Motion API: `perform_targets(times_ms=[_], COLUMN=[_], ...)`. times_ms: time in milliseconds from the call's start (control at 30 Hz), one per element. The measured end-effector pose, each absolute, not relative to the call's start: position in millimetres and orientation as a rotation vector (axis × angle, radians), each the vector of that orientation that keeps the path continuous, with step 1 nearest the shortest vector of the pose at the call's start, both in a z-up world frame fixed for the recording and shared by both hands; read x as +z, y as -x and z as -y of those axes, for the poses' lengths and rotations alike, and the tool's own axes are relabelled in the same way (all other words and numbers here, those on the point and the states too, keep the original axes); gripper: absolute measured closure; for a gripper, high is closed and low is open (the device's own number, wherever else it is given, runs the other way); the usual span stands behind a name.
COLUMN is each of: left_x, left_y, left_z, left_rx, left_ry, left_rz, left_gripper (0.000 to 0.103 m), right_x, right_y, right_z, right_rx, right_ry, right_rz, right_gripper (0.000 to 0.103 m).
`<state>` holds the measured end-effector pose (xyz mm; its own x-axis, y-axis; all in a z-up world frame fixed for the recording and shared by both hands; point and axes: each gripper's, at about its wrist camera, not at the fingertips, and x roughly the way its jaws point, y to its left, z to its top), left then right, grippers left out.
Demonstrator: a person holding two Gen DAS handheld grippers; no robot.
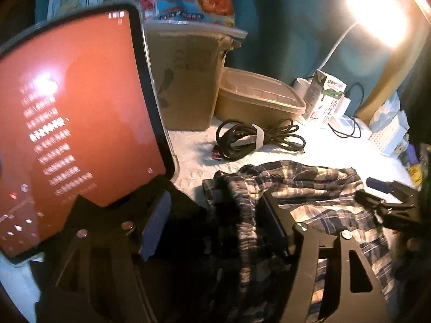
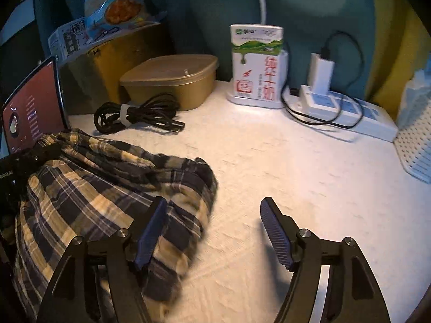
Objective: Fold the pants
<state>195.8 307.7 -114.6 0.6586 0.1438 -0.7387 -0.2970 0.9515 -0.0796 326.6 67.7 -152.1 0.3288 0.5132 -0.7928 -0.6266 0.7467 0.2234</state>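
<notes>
Both tongs, left gripper (image 1: pixel 215 223) and right gripper (image 2: pixel 212 231), stood spread over the rumpled plaid pants (image 2: pixel 107 183); a careless regrip risked bunching the cloth or snagging the near cable (image 2: pixel 137 115).

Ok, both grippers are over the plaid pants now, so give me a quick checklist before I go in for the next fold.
1. Left gripper open: ok, jaws apart, cloth between them, not pinched.
2. Right gripper open: ok, nothing between the pads.
3. Pants flat: not ok, bunched and wrinkled.
4. Table to the right of the pants bare: ok.
5. Black cable apart from the pants: ok, lies behind them.
6. Tablet clear of the left gripper: cannot tell, very close.
</notes>
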Motion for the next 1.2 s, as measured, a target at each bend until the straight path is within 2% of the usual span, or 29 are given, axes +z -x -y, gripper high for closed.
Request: perform_targets(times_ms=[67, 133, 467, 933, 1200], left_x=[-108.9, -103.5, -85.5, -89.5, -72.7], left_y=[-190.4, -184.8, -158.5, -134.0, -109.0], left_z=[-308.3, -310.4, -287.7, -205.7, -163.1], left_rx=[0.282, 0.294, 0.286, 0.211, 0.192], left_ry=[0.196, 0.210, 0.178, 0.113, 0.091], left_rz=[-0.798, -0.777, -0.737, -0.728, -0.657], left_gripper=[0.024, 0.022, 0.021, 0.021, 0.018], right_x=[-147.8, -143.9, -126.8, -100.5, -84.1], right_y=[-323.8, -320.4, -301.7, -264.5, -243.3], right_z=[-60.4, -53.4, -16.9, 31.1, 63.7], right_rx=[0.736, 0.727, 0.675, 0.650, 0.633], right_ry=[0.134, 0.134, 0.120, 0.103, 0.090], right_rz=[-0.978, -0.974, -0.947, -0.896, -0.863], right_gripper=[0.029, 0.029, 0.028, 0.028, 0.028])
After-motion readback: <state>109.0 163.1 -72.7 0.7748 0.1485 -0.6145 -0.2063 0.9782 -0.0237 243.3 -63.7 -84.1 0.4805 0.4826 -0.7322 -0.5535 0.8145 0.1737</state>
